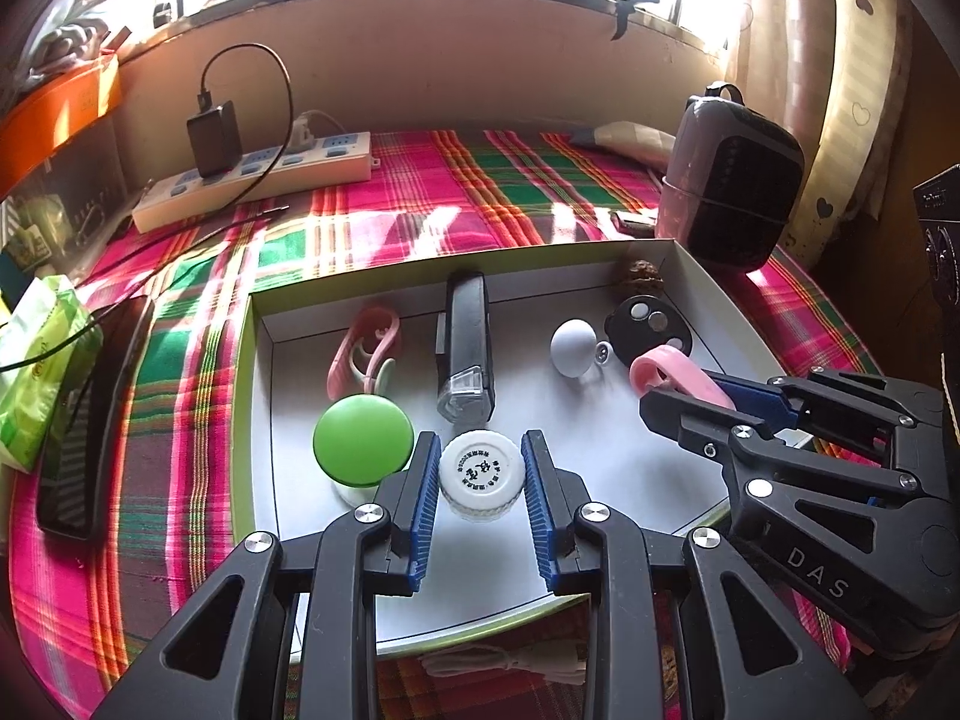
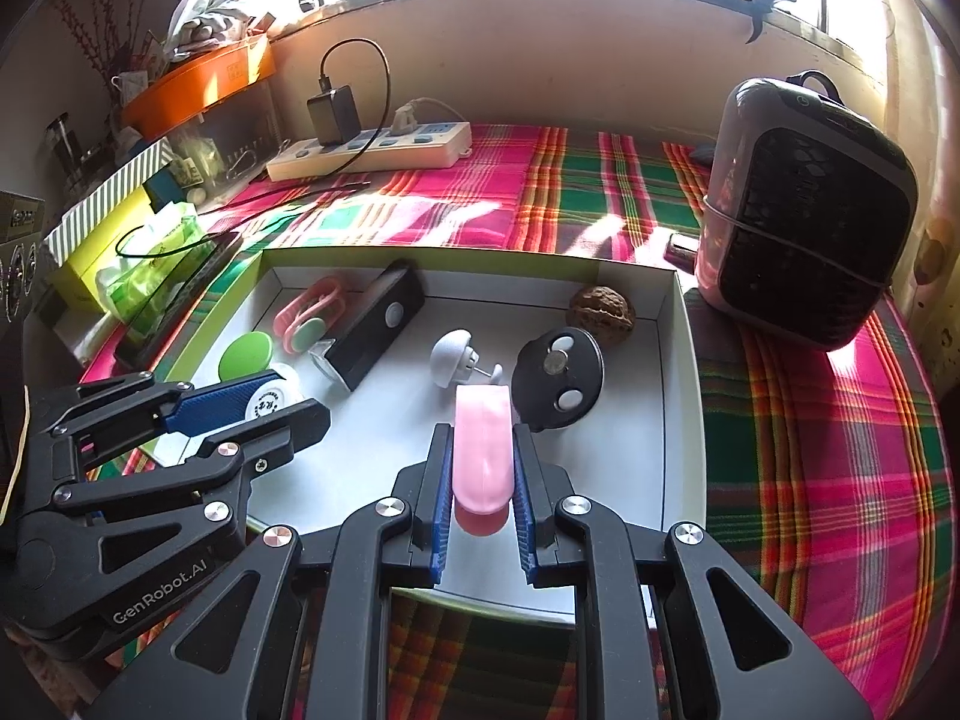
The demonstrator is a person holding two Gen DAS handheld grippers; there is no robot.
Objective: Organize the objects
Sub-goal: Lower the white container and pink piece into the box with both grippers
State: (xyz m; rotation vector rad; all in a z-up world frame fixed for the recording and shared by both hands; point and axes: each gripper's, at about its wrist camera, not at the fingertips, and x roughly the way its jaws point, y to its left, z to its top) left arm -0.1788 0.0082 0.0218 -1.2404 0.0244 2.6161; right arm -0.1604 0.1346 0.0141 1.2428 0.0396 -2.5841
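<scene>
A white shallow box (image 1: pixel 696 276) (image 2: pixel 678 360) lies on the plaid cloth and holds small items. My left gripper (image 1: pixel 480 471) is shut on a white-capped bottle (image 1: pixel 480 474) that stands in the box next to a green-lidded jar (image 1: pixel 363 441); both grippers show in the right wrist view, the left one (image 2: pixel 264 405) at the left. My right gripper (image 2: pixel 483 474) is shut on a pink clip (image 2: pixel 483 450) (image 1: pixel 672 375) just above the box floor. Also in the box: a black bike light (image 1: pixel 468 348), a pink strap (image 1: pixel 363 348), a white knob (image 1: pixel 573 348), a black round fob (image 2: pixel 561 378), a walnut (image 2: pixel 602 309).
A power strip (image 1: pixel 258 180) with a black charger stands at the back left. A dark fan heater (image 2: pixel 810 210) stands at the right, close to the box corner. A black phone (image 1: pixel 84 420) and a green tissue pack (image 1: pixel 36 372) lie left of the box.
</scene>
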